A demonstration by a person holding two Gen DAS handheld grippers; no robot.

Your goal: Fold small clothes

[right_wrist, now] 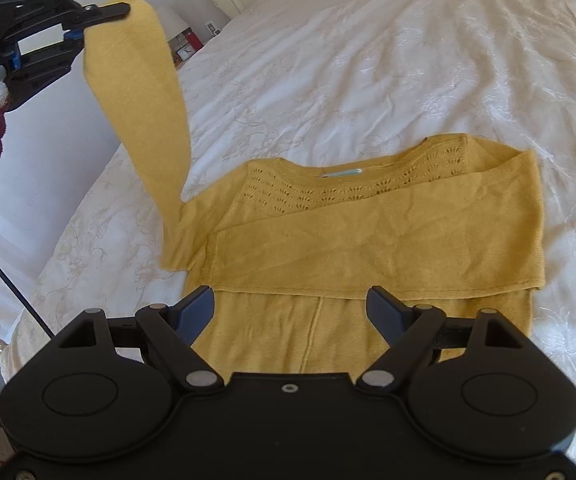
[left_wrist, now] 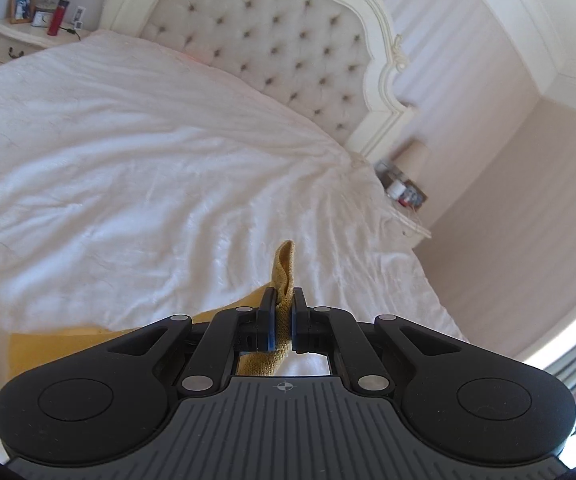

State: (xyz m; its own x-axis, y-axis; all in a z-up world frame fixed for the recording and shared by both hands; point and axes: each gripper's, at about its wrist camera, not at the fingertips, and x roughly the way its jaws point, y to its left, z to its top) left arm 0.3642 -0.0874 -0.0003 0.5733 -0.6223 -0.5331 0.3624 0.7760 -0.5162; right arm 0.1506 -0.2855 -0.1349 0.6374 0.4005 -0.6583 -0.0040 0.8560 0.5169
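- Holding the sweater's [right_wrist: 368, 236] sleeve [right_wrist: 135, 92] cuff aloft at ten o'clock, my left tongs [left_wrist: 285, 314] are clamped shut on it.
- Right tongs [right_wrist: 290, 308] gape empty above the hem.
- Light, floppy knit lying flat on the bed [right_wrist: 408, 60]; I'd pinch cuffs and hems.

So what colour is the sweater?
Mustard yellow. The sweater shows best in the right wrist view, lying on the white bed.

The yellow sweater [right_wrist: 368, 232] runs hidden beneath the right hand-held gripper [right_wrist: 290, 312]; its hem is unseen.

One sweater [right_wrist: 368, 240], two tools [right_wrist: 288, 312]
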